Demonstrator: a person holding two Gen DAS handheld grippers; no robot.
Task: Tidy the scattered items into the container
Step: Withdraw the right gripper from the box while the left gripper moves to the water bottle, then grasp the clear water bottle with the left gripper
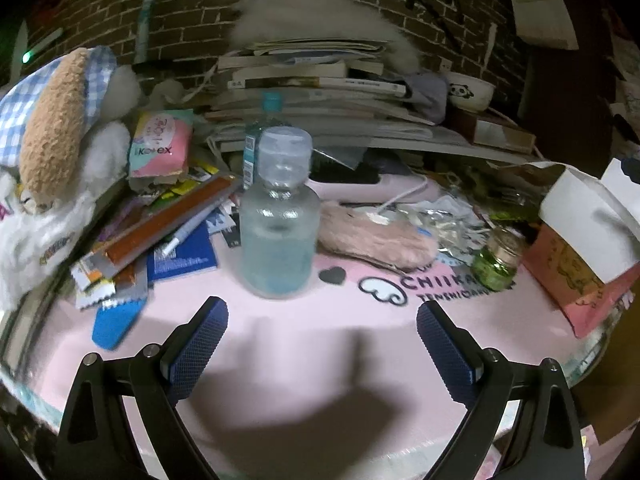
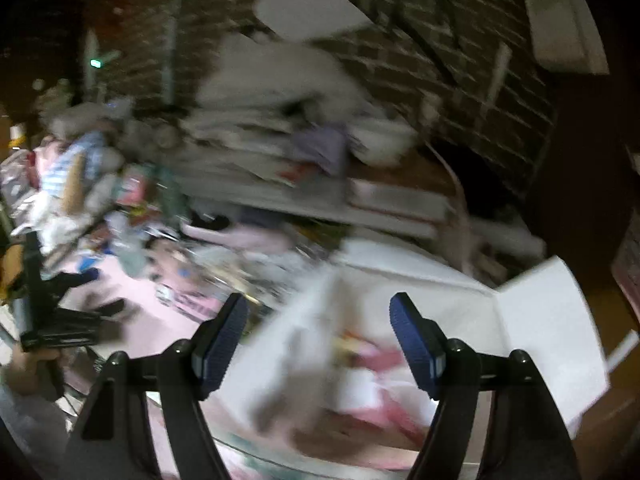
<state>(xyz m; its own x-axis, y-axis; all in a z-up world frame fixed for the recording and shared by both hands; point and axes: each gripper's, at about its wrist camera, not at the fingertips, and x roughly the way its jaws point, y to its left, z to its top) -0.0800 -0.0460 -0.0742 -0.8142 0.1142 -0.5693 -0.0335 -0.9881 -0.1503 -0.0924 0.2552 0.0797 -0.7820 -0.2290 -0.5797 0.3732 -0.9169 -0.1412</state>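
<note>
Scattered items lay across a pink table mat (image 1: 304, 332) printed with a black heart and partial lettering. Clear plastic bottle (image 1: 277, 216), capped and upright, stood near the mat's middle, just beyond the left gripper (image 1: 322, 336), whose blue-padded jaws were spread wide with nothing between them. Pink fuzzy pouch (image 1: 376, 236) lay just right of the bottle; small green glass jar (image 1: 498, 258) stood further right, near a pink box (image 1: 576, 276) with white flaps at the right edge. Left of the bottle: a heap of sachets and flat packets (image 1: 160, 236), a blue notebook (image 1: 182, 258), and, further back, a pink Kotex pack (image 1: 160, 144) beside a plush toy (image 1: 60, 128) in blue gingham. Stack of books and papers (image 1: 316, 92) stood at the far side against a brick wall (image 1: 192, 8), with a panda-print bowl (image 1: 470, 90) to its right. The right wrist view was heavily blurred: the right gripper (image 2: 320, 340) hung with jaws parted and empty above an open white box (image 2: 532, 332), flaps raised, holding pink and white contents too smeared to identify. Container thus sat at the table's right side, well apart from the bottle.
</note>
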